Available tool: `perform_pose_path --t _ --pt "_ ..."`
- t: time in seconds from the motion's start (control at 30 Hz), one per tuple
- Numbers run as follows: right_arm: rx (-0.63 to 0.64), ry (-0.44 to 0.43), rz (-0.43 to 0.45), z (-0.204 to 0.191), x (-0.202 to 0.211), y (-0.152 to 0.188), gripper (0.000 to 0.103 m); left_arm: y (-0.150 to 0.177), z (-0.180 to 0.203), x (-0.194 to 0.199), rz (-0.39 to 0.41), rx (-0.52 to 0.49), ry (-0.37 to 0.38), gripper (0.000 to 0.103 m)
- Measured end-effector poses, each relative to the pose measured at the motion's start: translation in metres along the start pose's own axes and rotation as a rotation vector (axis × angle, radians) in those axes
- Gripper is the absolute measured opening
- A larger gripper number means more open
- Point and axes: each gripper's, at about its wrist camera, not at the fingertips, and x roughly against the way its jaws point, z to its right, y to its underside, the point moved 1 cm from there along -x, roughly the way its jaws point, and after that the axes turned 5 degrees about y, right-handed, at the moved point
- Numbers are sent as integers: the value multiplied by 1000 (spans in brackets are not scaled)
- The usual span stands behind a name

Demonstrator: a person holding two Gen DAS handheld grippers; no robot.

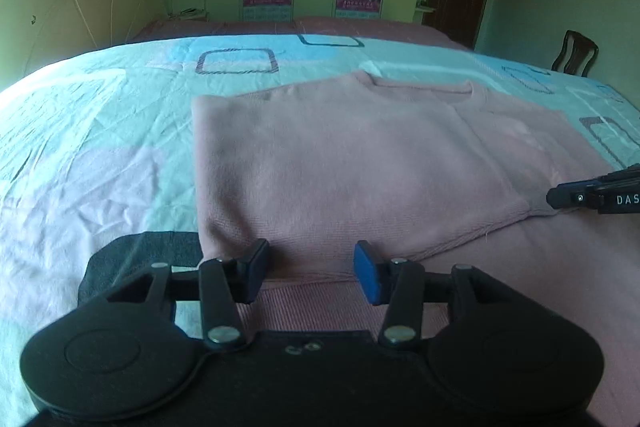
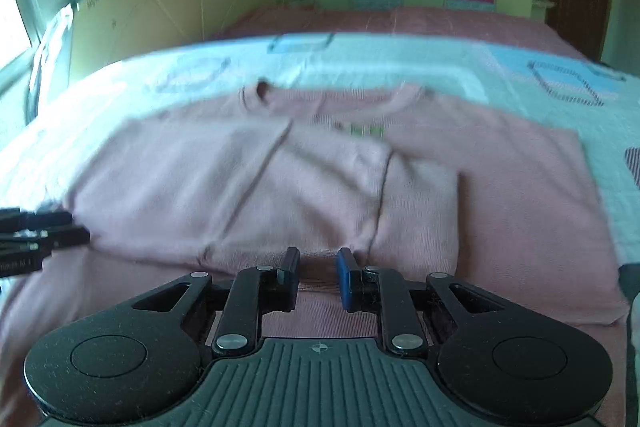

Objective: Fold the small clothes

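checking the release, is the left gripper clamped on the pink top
No, the left gripper stands open, its pads apart over the pink top with nothing pinched between them.

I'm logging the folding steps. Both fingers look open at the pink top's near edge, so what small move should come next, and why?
Probably draw both grippers back. The left gripper and right gripper stand open, nothing between them, and the pink top lies flat with its side folded in.
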Motion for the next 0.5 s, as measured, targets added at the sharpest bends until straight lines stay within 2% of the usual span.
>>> perform_pose_path --t 0.07,0.17,0.23,0.37,0.43,0.5 --pt "-4 -18 -13 4 4 -5 18 -5 -6 4 -13 24 22 46" --pt "-25 1 66 15 9 -22 18 -21 -10 -2 1 -6 23 48" --pt "-62 32 72 25 0 -39 18 -39 -13 -17 1 -37 22 49" --pt "-65 24 60 28 -31 -66 18 -79 -25 -58 3 -73 22 52" --pt "-55 16 57 28 -44 -72 18 -93 -38 -79 -12 -56 13 52" --pt "-38 58 24 34 -56 -71 18 -97 -55 -94 -24 -47 -22 52"
